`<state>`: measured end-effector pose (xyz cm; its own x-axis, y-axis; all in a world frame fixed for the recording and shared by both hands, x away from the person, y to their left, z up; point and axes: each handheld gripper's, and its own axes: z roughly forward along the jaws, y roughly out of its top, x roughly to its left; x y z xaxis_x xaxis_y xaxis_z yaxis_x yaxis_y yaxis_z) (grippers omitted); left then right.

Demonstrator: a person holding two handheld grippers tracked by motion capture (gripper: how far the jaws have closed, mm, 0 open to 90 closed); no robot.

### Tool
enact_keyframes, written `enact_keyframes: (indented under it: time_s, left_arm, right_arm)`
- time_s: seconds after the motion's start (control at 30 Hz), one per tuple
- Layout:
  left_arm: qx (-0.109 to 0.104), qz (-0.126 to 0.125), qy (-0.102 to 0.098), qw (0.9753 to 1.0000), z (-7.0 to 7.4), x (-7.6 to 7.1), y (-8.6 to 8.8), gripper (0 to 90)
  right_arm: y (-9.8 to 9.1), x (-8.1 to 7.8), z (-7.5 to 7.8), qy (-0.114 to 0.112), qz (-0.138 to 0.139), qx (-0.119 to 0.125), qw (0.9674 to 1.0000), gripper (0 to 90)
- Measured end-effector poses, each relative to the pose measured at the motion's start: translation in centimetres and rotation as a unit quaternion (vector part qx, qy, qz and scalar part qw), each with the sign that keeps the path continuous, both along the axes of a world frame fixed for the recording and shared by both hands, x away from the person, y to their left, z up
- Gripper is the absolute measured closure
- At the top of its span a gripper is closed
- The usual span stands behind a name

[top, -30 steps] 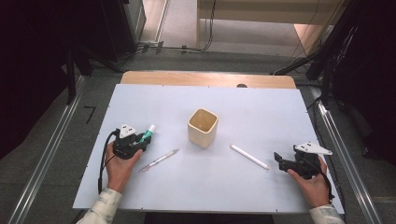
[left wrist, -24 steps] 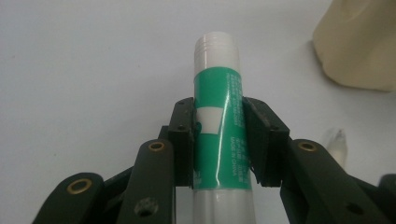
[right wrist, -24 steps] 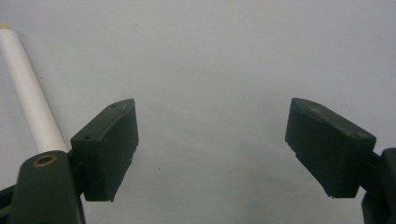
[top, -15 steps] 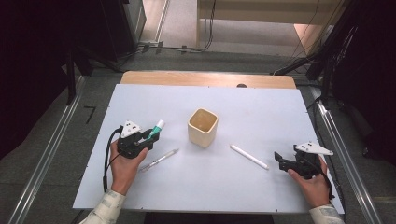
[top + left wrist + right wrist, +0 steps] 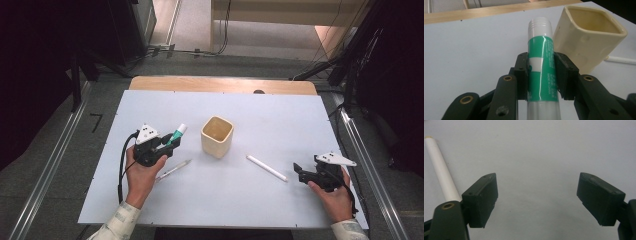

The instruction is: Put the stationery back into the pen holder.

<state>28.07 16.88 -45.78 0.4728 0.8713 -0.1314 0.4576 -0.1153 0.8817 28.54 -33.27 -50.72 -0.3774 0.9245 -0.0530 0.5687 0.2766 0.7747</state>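
Observation:
My left gripper point(image 5: 169, 142) is shut on a green and white tube point(image 5: 176, 135), lifted off the white table and pointing toward the cream square cup point(image 5: 217, 136). In the left gripper view the pads point(image 5: 522, 75) press both sides of the tube point(image 5: 541, 65), and the cup point(image 5: 586, 37) stands just beyond to the right. My right gripper point(image 5: 299, 172) rests at the table's right, open with nothing between its jaws point(image 5: 536, 200). A white stick point(image 5: 267, 168) lies to its left, also the white stick point(image 5: 441, 175) in the right gripper view.
A clear pen point(image 5: 172, 170) lies on the table point(image 5: 280, 120) beside the left hand. A wooden strip point(image 5: 220, 85) runs along the table's far edge. Dark equipment and cables stand behind and at both sides.
The left gripper has risen and moved right toward the cup, carrying the tube. The right gripper has stayed where it was.

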Motion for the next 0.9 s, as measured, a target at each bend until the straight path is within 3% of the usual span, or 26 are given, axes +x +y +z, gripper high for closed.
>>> enact_keyframes:
  time_s: [0.7,0.9]
  left_arm:
    - [-0.009,-0.019,-0.016,0.9997,1.9,1.4,-2.7,66.8]
    - [-0.006,-0.026,-0.009,0.9996,2.2,2.3,-4.0,66.9]
  right_arm:
    - [-0.1,0.0,0.1,-0.001,-0.001,0.004,1.0,15.7]
    - [-0.1,0.0,0.1,-0.002,0.0,0.004,1.0,15.7]
